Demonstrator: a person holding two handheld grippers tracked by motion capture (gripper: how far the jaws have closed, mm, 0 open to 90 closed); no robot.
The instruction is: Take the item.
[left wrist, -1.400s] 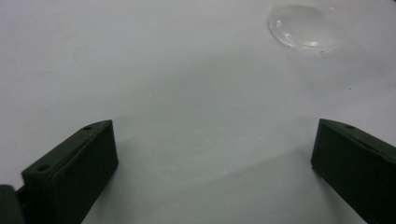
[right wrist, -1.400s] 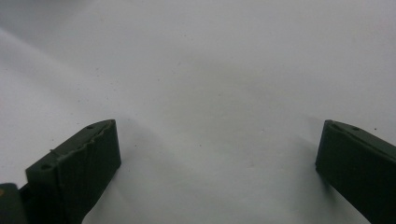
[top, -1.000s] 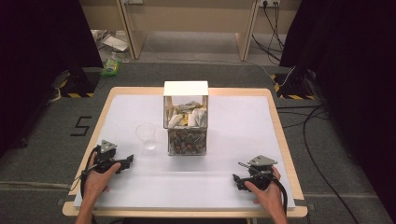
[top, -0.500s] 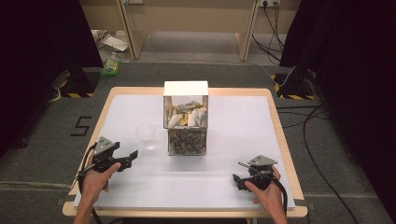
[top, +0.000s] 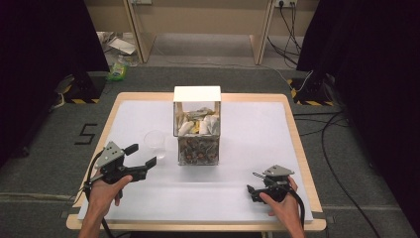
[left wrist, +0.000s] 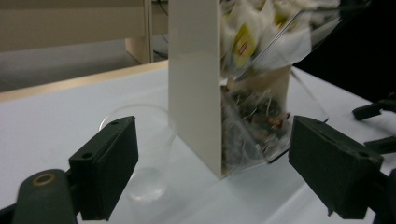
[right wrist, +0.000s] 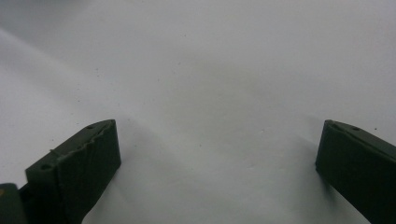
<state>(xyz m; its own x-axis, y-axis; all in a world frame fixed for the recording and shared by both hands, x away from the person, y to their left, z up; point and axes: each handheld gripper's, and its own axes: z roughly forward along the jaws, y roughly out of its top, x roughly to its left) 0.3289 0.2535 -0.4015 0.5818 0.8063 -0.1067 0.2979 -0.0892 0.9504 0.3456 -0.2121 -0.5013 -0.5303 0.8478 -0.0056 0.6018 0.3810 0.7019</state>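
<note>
Cup (top: pixel 156 141) of thin clear plastic stands upright at ten o'clock of the dispenser (top: pixel 196 126), just beside it. It looks light, slippery, easily crushed; pinch its rim gently. Your left gripper (top: pixel 142 156) is released, empty; your right gripper (top: pixel 253 183) too, resting on the table (top: pixel 247 134).

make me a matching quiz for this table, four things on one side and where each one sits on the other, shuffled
Things:
1. clear plastic cup
2. tea bag dispenser
3. left tongs
4. right tongs

Places:
a. middle of the table
b. near the table's front right corner, low on the white surface
c. just left of the dispenser
d. front left, raised, open jaws pointing toward the cup

Pairs: 1-c, 2-a, 3-d, 4-b
</note>
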